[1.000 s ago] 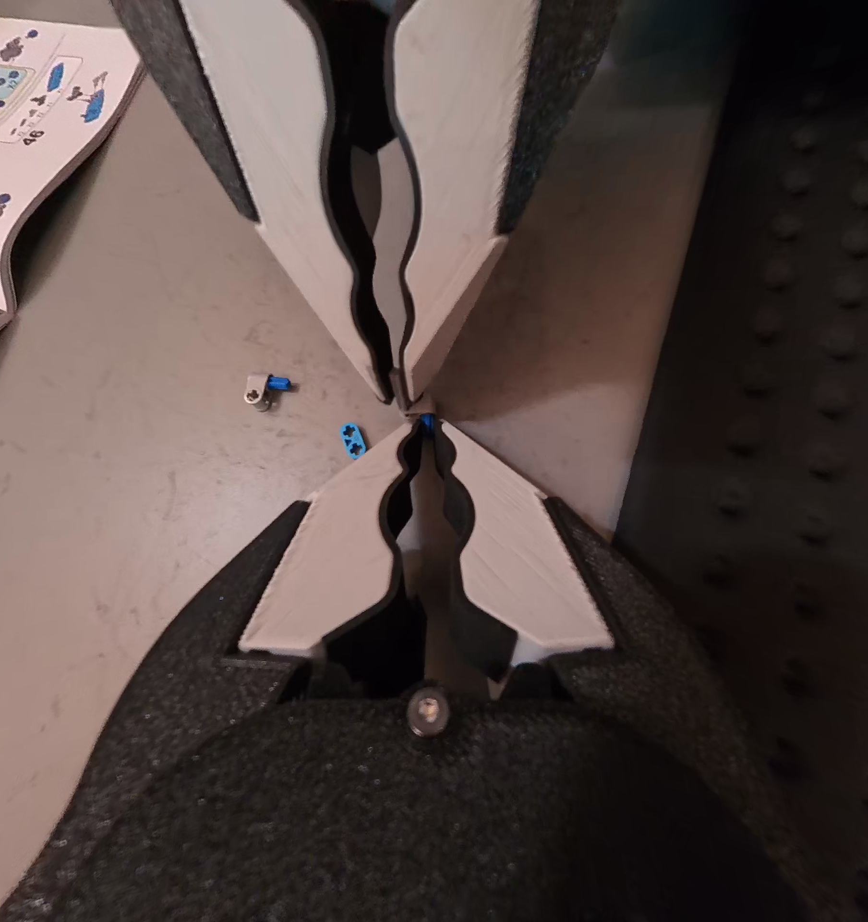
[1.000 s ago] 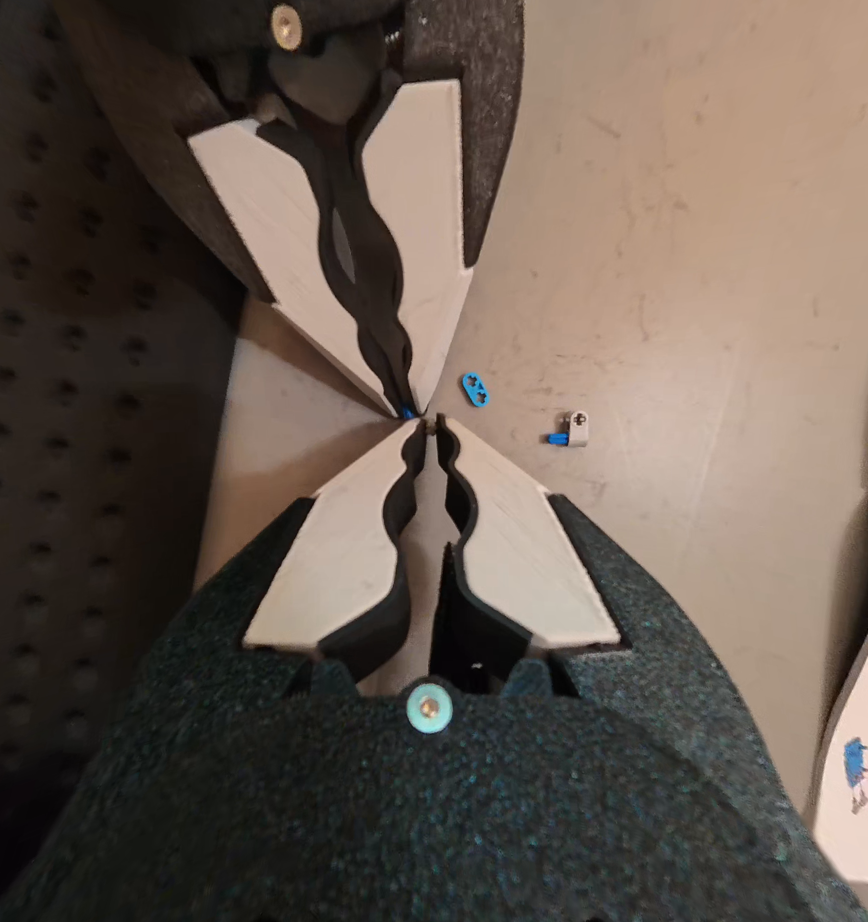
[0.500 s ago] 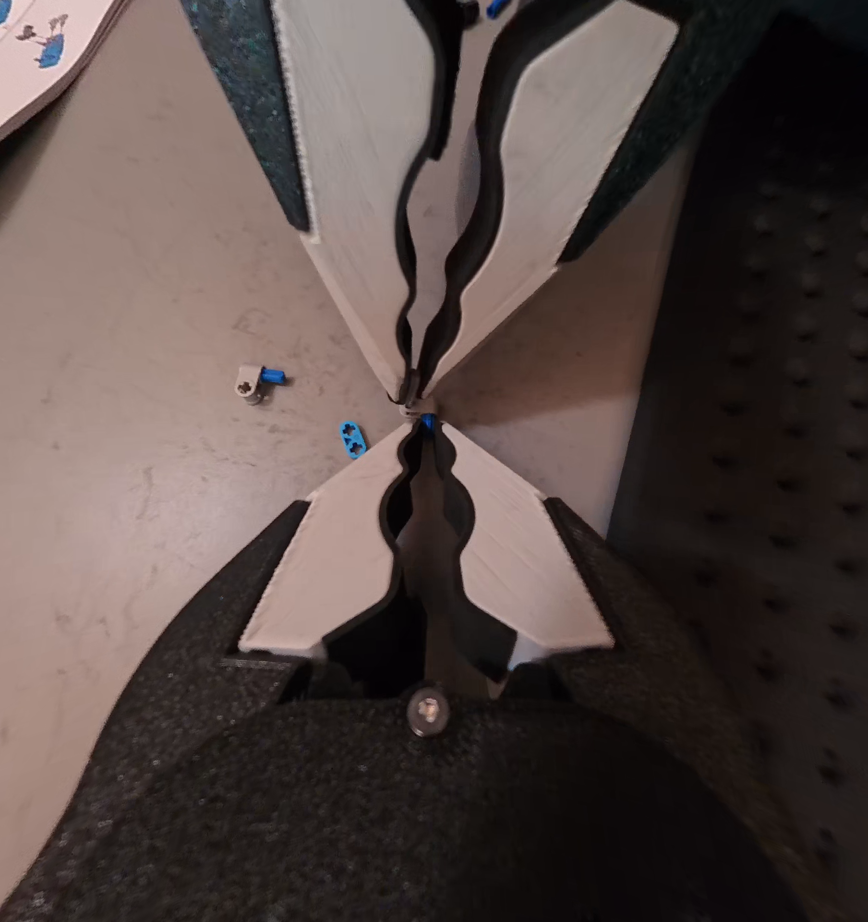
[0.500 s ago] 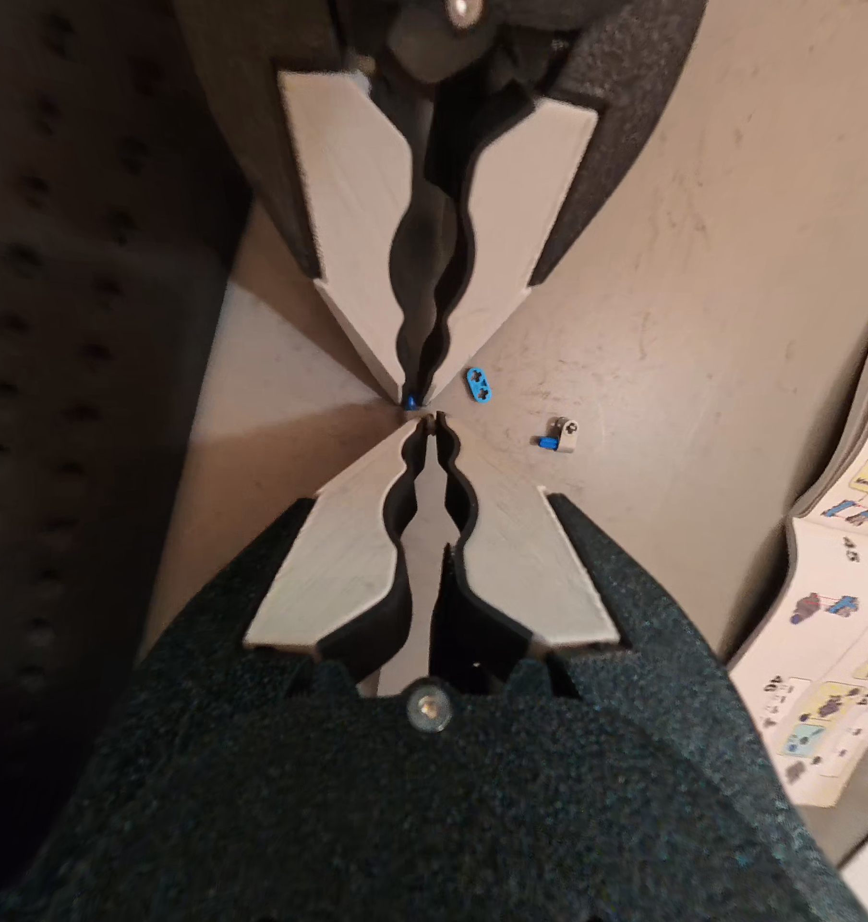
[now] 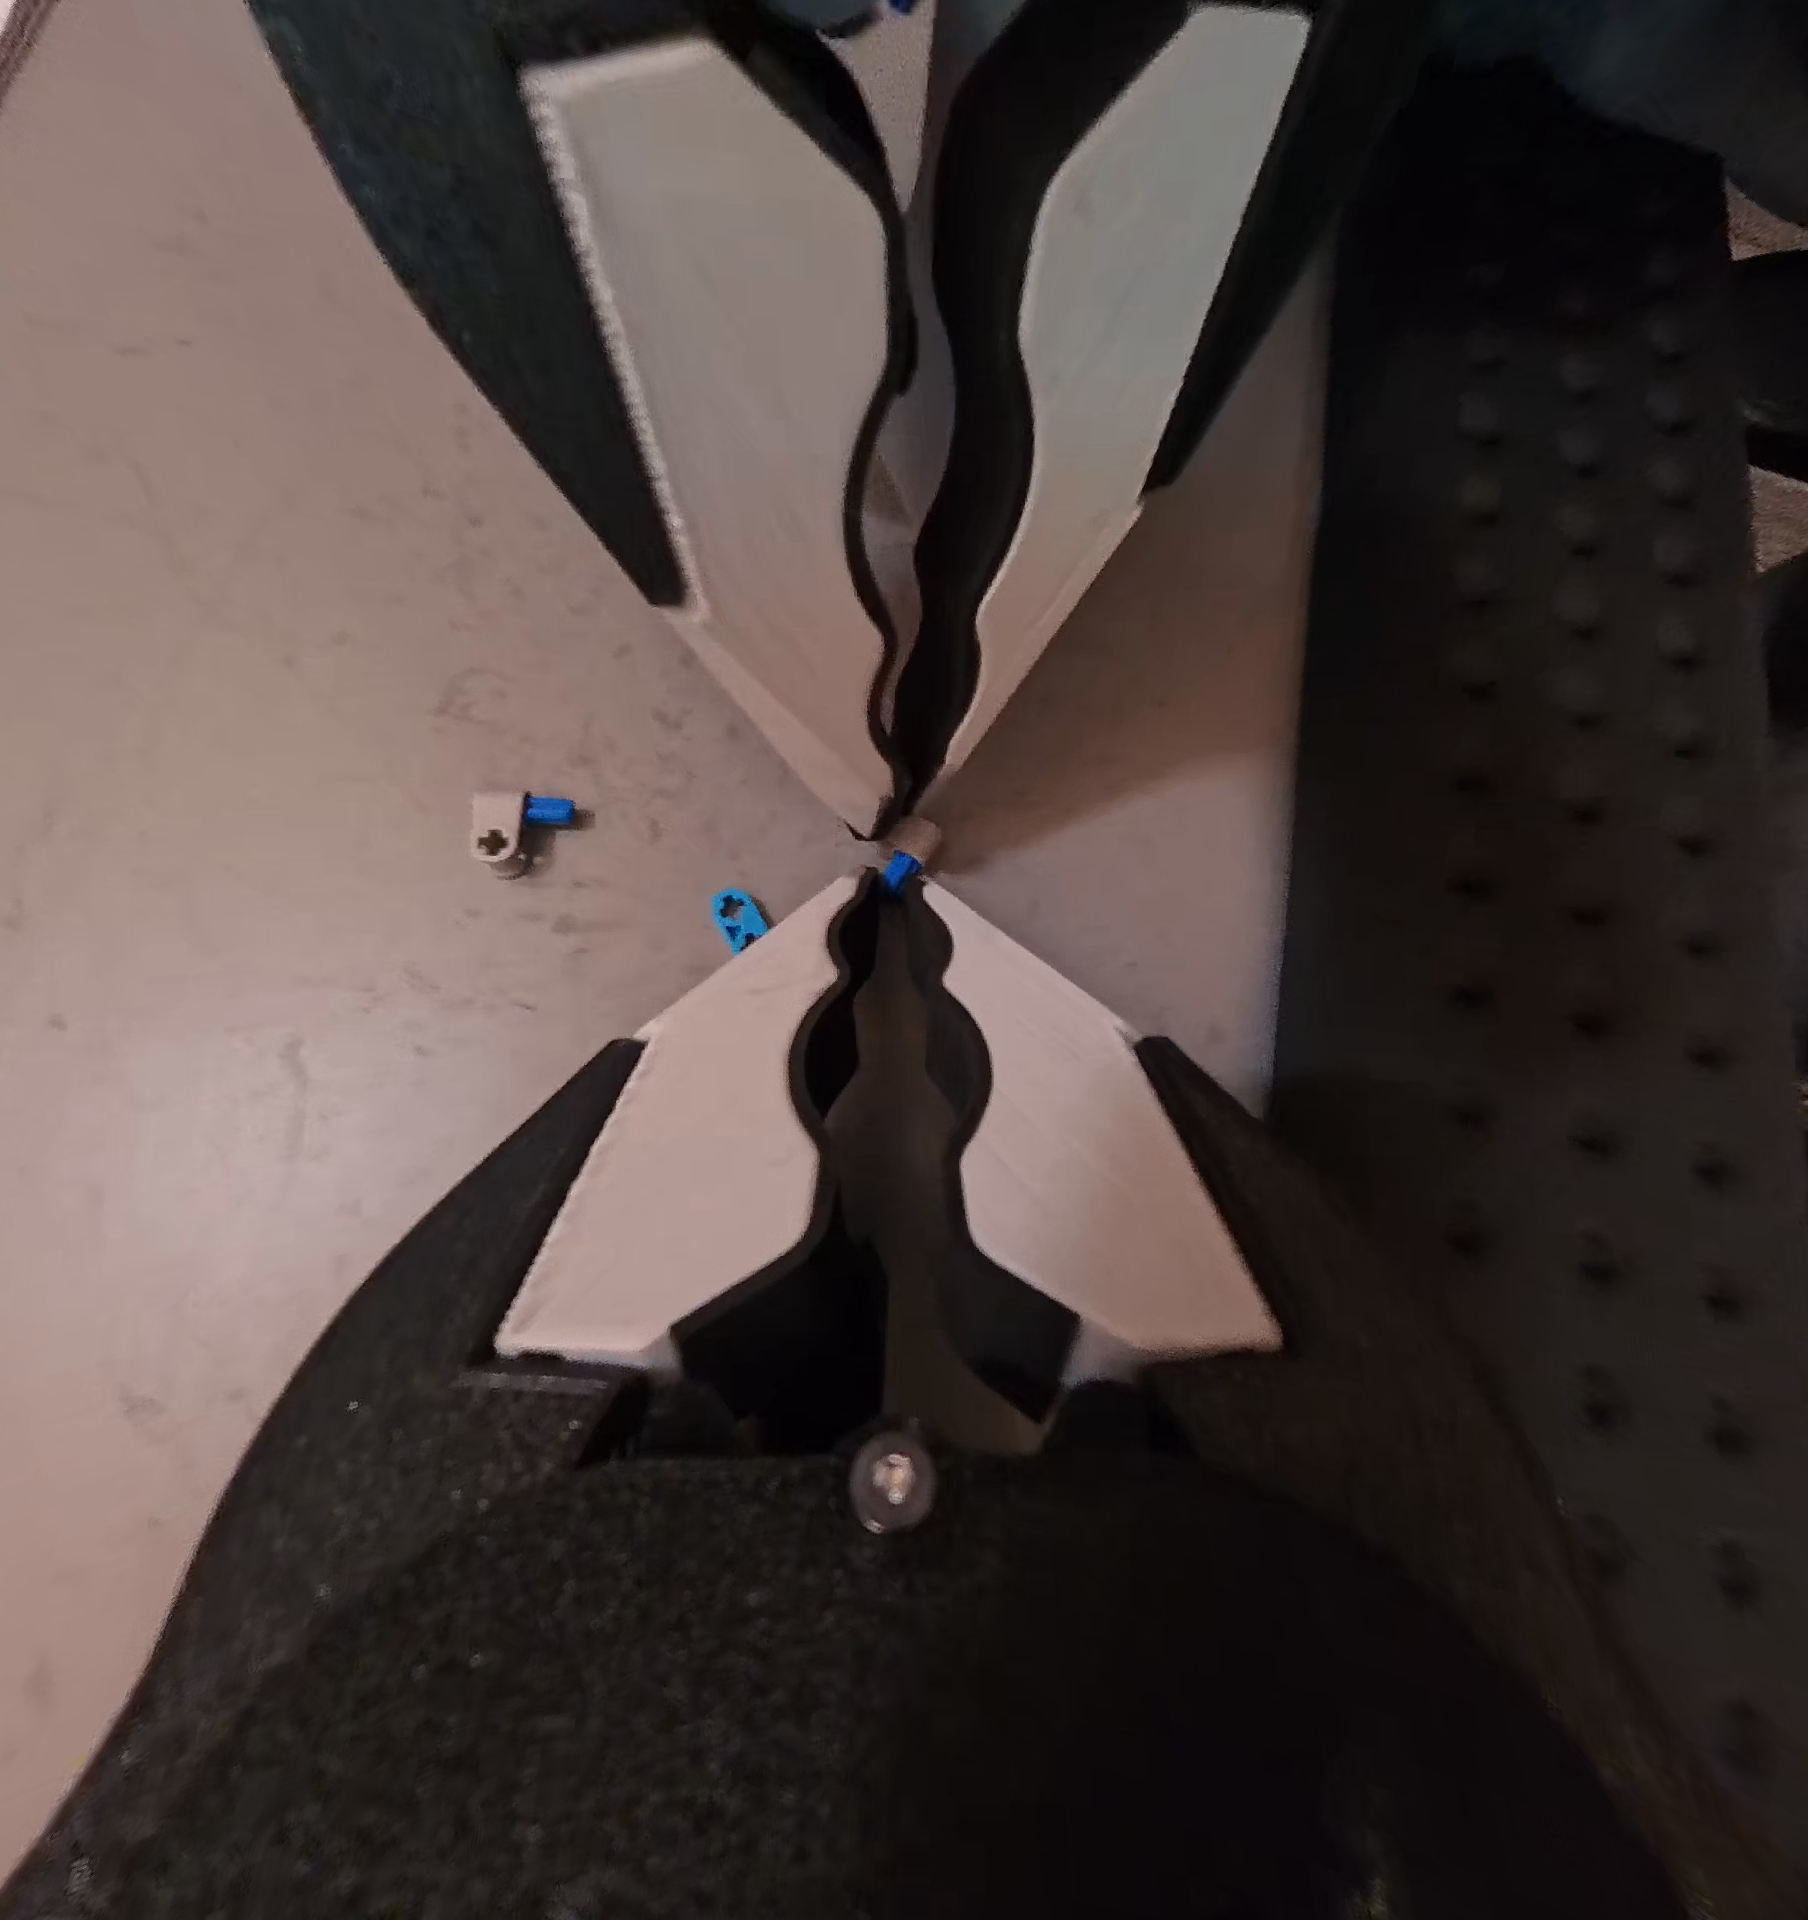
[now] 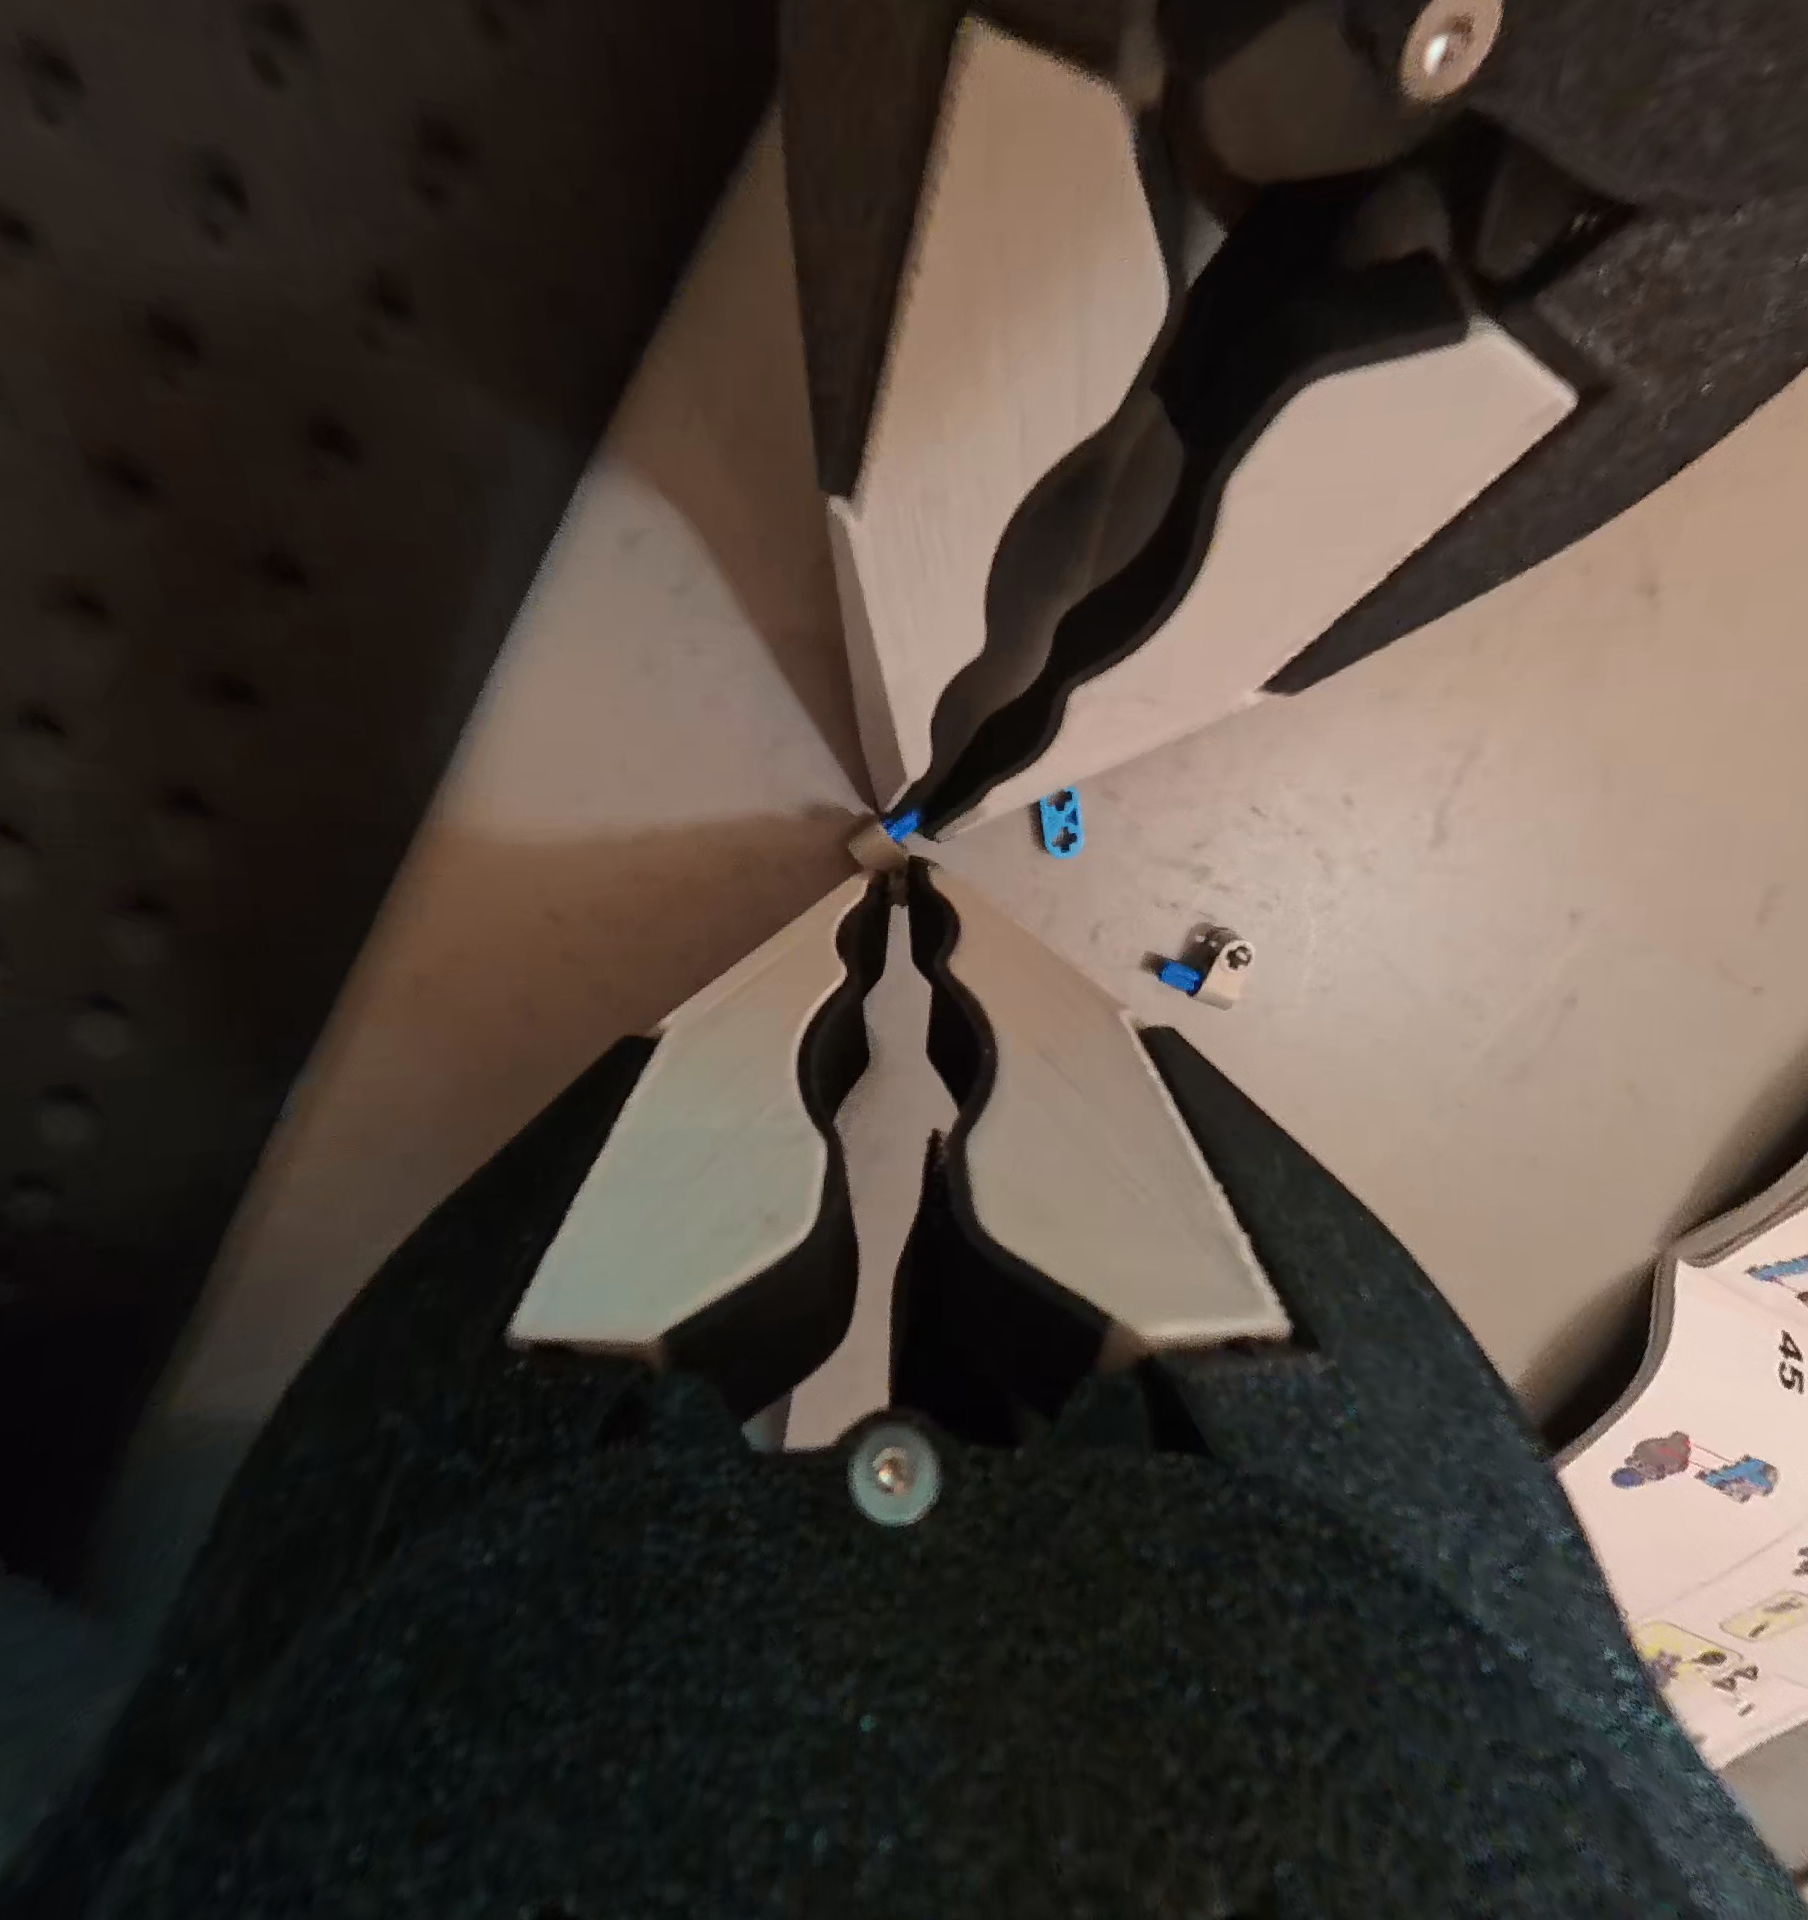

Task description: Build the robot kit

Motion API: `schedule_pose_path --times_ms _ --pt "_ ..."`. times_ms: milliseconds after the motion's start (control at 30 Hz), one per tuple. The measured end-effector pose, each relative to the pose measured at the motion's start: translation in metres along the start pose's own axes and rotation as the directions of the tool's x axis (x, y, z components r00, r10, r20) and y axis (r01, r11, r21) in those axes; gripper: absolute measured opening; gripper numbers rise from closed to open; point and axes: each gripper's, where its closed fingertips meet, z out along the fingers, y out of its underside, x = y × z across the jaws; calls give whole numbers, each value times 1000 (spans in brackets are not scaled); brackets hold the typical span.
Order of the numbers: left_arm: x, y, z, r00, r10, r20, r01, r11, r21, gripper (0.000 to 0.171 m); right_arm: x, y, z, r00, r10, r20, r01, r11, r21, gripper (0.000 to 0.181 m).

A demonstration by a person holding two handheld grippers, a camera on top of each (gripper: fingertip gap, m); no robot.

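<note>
Between the near pair of pale, black-lined fingers, the left gripper (image 5: pixel 884 883) is clenched on a tiny blue plastic pin (image 5: pixel 896 867), pinched right at its tips. Tip to tip against it, the right gripper (image 5: pixel 900 818) comes in from the far side, its fingers closed on a small grey plastic connector block (image 5: pixel 918 834) that touches the pin's free end; the right wrist view shows the same meeting from the other side, though whether the pin already sits in the block is too small to tell. Both tools hang above a scuffed beige tabletop (image 5: pixel 204 623). Just beside the tips lies a flat blue two-hole link (image 5: pixel 739 920), and a little farther off a second grey connector with a blue pin in it (image 5: pixel 513 834). A black studded mat (image 5: pixel 1554 935) borders the table, and an open illustrated booklet (image 6: pixel 1762 1455) lies beyond the loose parts.
</note>
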Motion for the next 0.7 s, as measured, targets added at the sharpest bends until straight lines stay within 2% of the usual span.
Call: schedule_pose_path --times_ms 233,333,400,467,500,533,600,633,700 --pt "0 0 0 1000 -3 -4 3 1000 2 4 1 -1 0 999 43 3 -43 998 52 3" --pt "-7 -3 -4 999 -15 41 14 1000 23 4 4 1 -1 998 63 -20 -61 994 95 4" --pt "-11 -11 -16 997 -62 52 56 993 106 15 10 3 -7 993 84 -78 -72 987 145 4" --pt "-12 -24 -36 987 -158 9 151 961 231 20 12 -3 -19 981 83 -176 -43 974 221 4" --pt "-13 -29 -46 978 -206 -24 204 936 288 22 16 -7 -28 956 69 -284 0 972 236 4" --pt "-13 -34 -55 967 -245 -69 253 907 335 23 24 -11 -41 899 35 -436 76 969 236 4" --pt "-10 -41 -63 945 -290 -154 328 859 394 24 25 -26 -63 746 -41 -665 236 950 206 4" --pt "-8 -44 -64 938 -295 -183 345 843 414 27 24 -30 -70 655 -83 -751 287 947 146 4" --pt "-2 -49 -62 940 -269 -208 335 838 431 27 19 -37 -71 505 -193 -841 361 932 3 4"
